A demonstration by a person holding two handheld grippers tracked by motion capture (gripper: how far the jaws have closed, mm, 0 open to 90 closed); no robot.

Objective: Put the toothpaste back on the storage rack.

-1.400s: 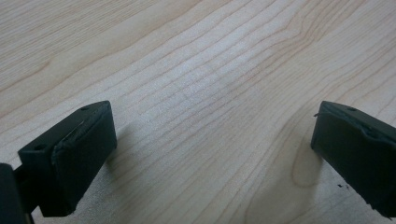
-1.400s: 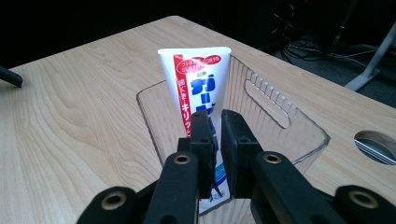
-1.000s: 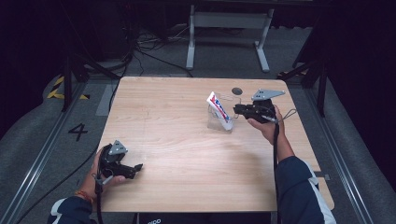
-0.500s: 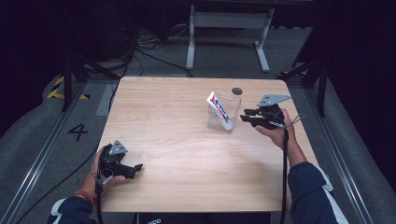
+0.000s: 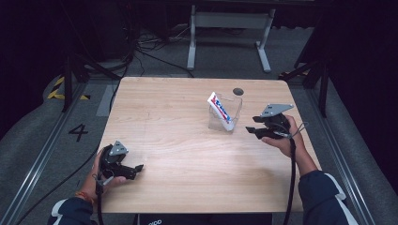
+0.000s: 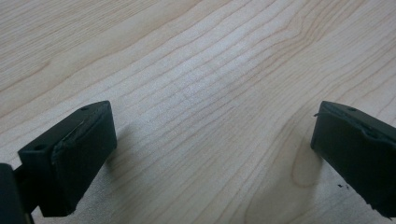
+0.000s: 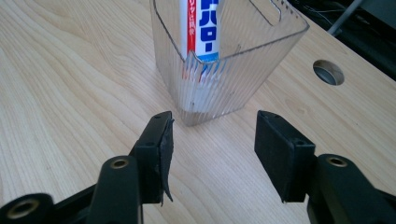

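- Overhead, high view: right gripper (image 5: 251,131) sits released just beside the clear ribbed cup (image 5: 225,115), which holds the toothpaste tube (image 5: 220,109) leaning toward the table (image 5: 187,103) far-left corner.
- Left gripper (image 5: 137,169) idles near the front-left corner, well apart.
- Left gripper view: 2 jaws spread wide over bare wood, grasping nothing.
- Right gripper view: jaws parted, aligned with the cup base, apart from it; open wood lies on both sides.

Clear ribbed cup (image 5: 226,115) upright, table's far right, w/ white-red-blue tube (image 5: 220,110) leaning inside
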